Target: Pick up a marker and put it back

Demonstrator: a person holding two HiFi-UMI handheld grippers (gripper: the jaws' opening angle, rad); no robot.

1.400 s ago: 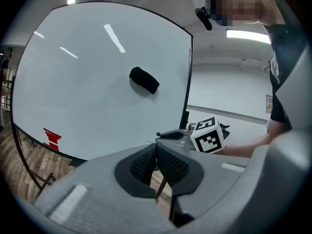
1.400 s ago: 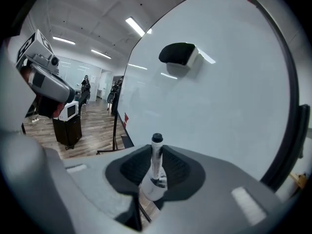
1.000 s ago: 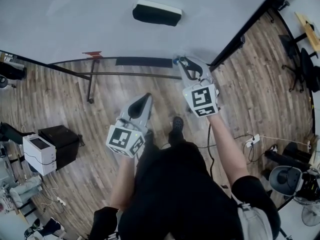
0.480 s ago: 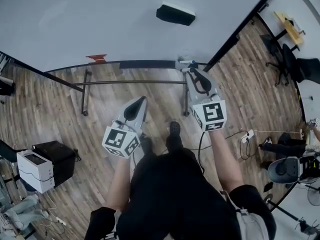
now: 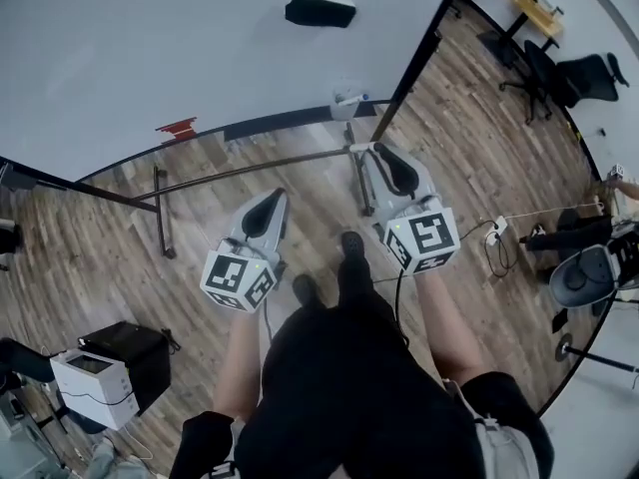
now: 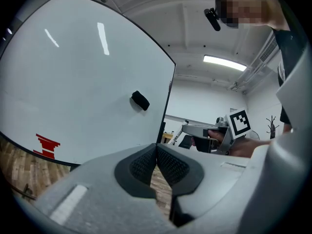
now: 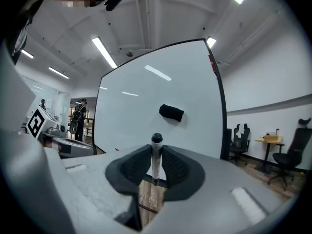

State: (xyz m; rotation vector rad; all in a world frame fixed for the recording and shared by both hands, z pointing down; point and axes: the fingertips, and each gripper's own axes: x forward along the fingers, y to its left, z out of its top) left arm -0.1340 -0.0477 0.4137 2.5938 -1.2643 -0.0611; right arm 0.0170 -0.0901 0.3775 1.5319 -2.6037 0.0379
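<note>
While the right hand-held gripper (image 7: pixel 156 165) is clamping the marker (image 7: pixel 156 154) upright between its pads, it is now drawing back from the bottom ledge (image 5: pixel 285 122) of the whiteboard (image 7: pixel 161 82), where it was reaching a second ago. The pick-up is therefore looking done, and the putting back is still waiting. The left hand-held gripper (image 6: pixel 157 165) is hanging beside, closed on nothing.

Looking straight down here: whiteboard (image 5: pixel 150 48) fills the top, with a black eraser (image 5: pixel 319 11) stuck on it and a red scribble (image 5: pixel 178 128) near the lower edge. Left gripper (image 5: pixel 274 198) and right gripper (image 5: pixel 359 151) are held out over the wood floor (image 5: pixel 100 238), the right one closer to the board. White printer (image 5: pixel 90 375) bottom left, office chairs (image 5: pixel 584 73) far right
</note>
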